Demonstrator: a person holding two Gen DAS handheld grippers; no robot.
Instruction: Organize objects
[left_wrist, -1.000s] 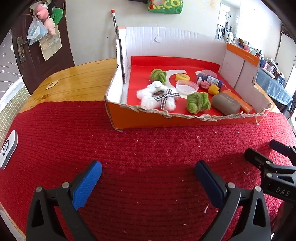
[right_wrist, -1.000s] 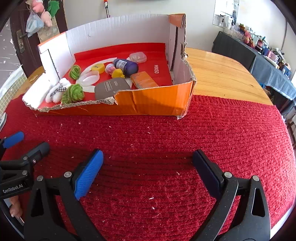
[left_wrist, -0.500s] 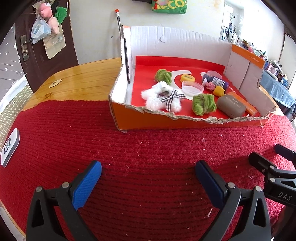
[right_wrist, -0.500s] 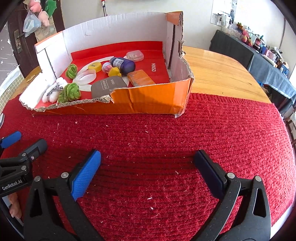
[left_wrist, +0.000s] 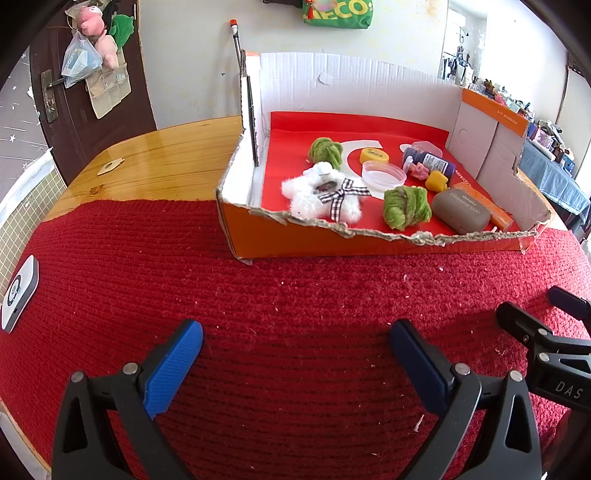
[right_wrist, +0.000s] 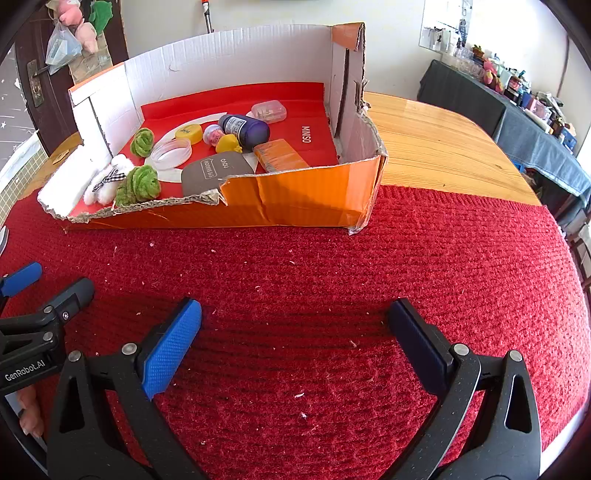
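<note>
Box (left_wrist: 295, 242) on mat (left_wrist: 258, 314), toys (left_wrist: 321, 195) inside.

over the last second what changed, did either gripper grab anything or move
Nothing was grabbed or let go. Both grippers advanced slightly toward the cardboard box, which sits a little nearer in each view. The left gripper and right gripper stayed open and empty above the red mat. The white teddy and the other items inside the box kept their places.

Lived-in home room, wooden table (right_wrist: 436, 140) under red knitted cloth (left_wrist: 295, 295), plush toys (left_wrist: 99, 26) hung on door (left_wrist: 74, 122)
</note>
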